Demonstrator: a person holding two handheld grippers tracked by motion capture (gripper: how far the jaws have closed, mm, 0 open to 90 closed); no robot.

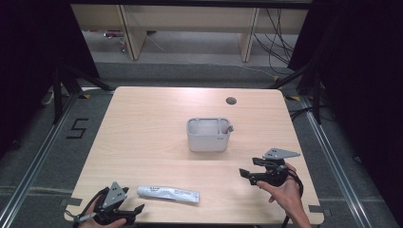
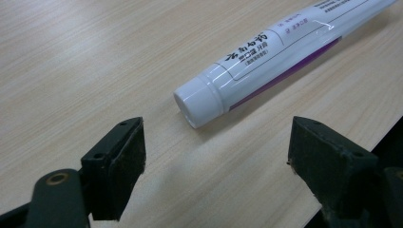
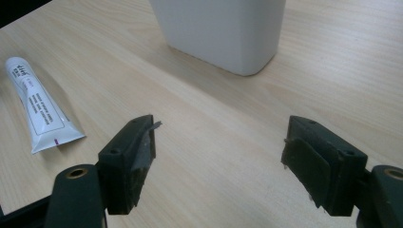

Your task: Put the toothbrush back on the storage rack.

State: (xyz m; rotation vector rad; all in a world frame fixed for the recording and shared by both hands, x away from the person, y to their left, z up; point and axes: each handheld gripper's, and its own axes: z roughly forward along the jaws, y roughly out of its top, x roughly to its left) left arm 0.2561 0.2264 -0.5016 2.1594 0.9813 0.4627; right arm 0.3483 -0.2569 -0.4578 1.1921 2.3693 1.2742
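Pale wood table (image 1: 142, 142): left gripper (image 2: 216, 156), jaws wide, empty, faces toothpaste tube (image 2: 280, 52); its round cap could roll aside. Right gripper (image 3: 216, 156) gapes empty.

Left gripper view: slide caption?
Open left gripper faces the cap end of a white tube lying on the table.

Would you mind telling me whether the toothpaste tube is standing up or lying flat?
Lying flat. The toothpaste tube rests lengthwise on the table, its white cap on and pointing towards the left gripper.
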